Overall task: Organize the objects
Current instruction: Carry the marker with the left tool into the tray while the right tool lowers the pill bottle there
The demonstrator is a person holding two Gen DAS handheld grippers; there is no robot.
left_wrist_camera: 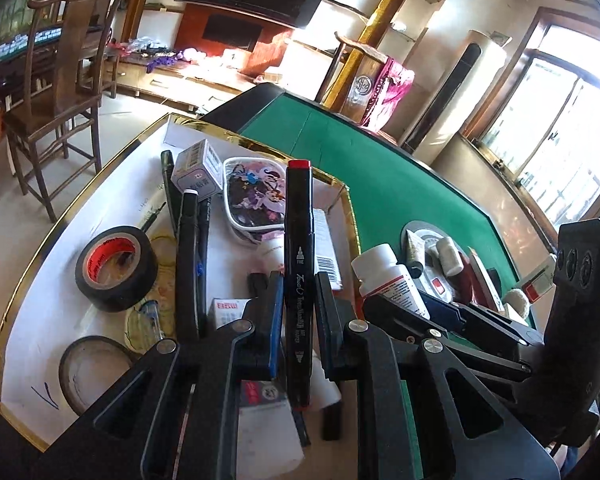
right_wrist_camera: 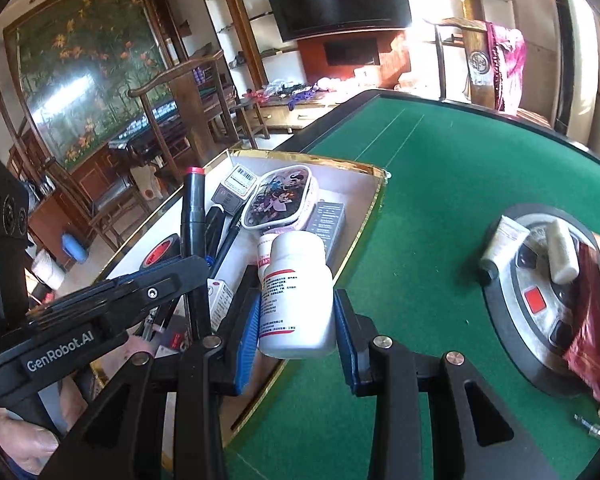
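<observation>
The left gripper [left_wrist_camera: 299, 300] is nearly closed, its pads clamped on a black marker [left_wrist_camera: 298, 264] with a red cap — the marker stands roughly upright between the fingers, over the near part of the gold-rimmed tray [left_wrist_camera: 32, 264]. The right gripper [right_wrist_camera: 296, 320] stands partly open around a white pill bottle [right_wrist_camera: 296, 300], its blue pads pressing the bottle's sides; the bottle hangs over the tray's edge beside the green table [right_wrist_camera: 440, 184], white cap pointing away from the camera, red-and-white label (small print, unreadable) facing up.

Inside the tray, lined in white, lie a roll of black tape [left_wrist_camera: 116, 268] with a red core near the outer rim, a second tape ring [left_wrist_camera: 90, 372] toward the near corner, a black pen [left_wrist_camera: 190, 264], a small grey box [left_wrist_camera: 198, 170] toward the far end, and a cartoon-printed case [left_wrist_camera: 256, 200] just beside it. A flat barcode box [left_wrist_camera: 326, 248] lies right behind the marker.

On the table, well apart from the tray, a round silver centre panel [right_wrist_camera: 540, 292] carries a small white tube [right_wrist_camera: 500, 240], a white roll [right_wrist_camera: 562, 256] and a dark red packet [right_wrist_camera: 588, 344]
</observation>
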